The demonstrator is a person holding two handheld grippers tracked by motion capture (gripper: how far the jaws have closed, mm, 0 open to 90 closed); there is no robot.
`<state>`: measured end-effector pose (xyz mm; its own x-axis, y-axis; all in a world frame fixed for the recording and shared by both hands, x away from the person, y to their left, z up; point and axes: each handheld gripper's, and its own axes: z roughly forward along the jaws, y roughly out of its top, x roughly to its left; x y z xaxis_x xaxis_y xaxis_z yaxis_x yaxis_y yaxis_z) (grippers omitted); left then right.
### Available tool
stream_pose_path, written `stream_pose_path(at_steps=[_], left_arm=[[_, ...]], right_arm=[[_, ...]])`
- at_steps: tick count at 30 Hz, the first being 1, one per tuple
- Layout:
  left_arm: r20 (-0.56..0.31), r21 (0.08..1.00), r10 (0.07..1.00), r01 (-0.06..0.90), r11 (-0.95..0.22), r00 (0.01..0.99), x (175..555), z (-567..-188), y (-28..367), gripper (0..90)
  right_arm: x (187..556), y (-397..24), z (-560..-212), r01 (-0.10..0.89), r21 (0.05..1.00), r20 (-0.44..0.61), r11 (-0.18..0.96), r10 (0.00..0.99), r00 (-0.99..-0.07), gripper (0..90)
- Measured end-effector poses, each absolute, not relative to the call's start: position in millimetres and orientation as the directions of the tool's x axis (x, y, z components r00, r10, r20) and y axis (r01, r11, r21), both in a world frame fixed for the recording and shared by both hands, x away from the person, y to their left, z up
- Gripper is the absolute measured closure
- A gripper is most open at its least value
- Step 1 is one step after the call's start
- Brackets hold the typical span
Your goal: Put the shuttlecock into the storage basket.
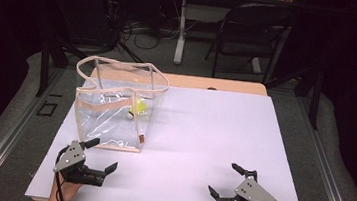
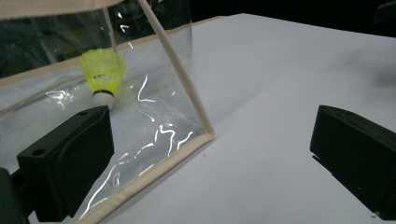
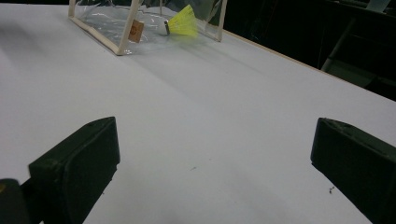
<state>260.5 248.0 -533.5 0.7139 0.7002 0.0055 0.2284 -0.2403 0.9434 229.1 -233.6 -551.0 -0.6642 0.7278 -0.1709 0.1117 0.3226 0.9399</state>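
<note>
Shuttlecock [image 1: 140, 107], yellow-skirted with a white cork, lies inside the clear bag [image 1: 115, 109], which stands on the white table [image 1: 213, 134] just ahead of the left gripper [image 1: 94, 154]. In the left gripper view the shuttlecock [image 2: 103, 74] sits behind the bag's transparent wall [image 2: 154, 102], a little beyond the left jaw, cork end down toward the bag's floor. That gripper's jaws stand spread wide with nothing between them, one of them close to the bag's beige-trimmed bottom corner. The right gripper [image 1: 226, 181] rests well apart from the bag, off to its right, jaws likewise spread and empty over bare tabletop. From it, the bag [image 3: 116, 28] and shuttlecock [image 3: 183, 23] lie far ahead and to the left.
</note>
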Motion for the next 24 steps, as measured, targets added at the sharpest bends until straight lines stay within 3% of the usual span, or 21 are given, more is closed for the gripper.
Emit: stream_pose_path(at_steps=[24], left_arm=[[0.011, 0.929, 0.684, 0.247, -0.277, 0.729, 259.7, -553.6, 244.1, 0.0]], right_arm=[[229.6, -233.5, -552.3, 0.121, 0.937, -0.163, 0.327, 0.717, -0.678, 0.8]])
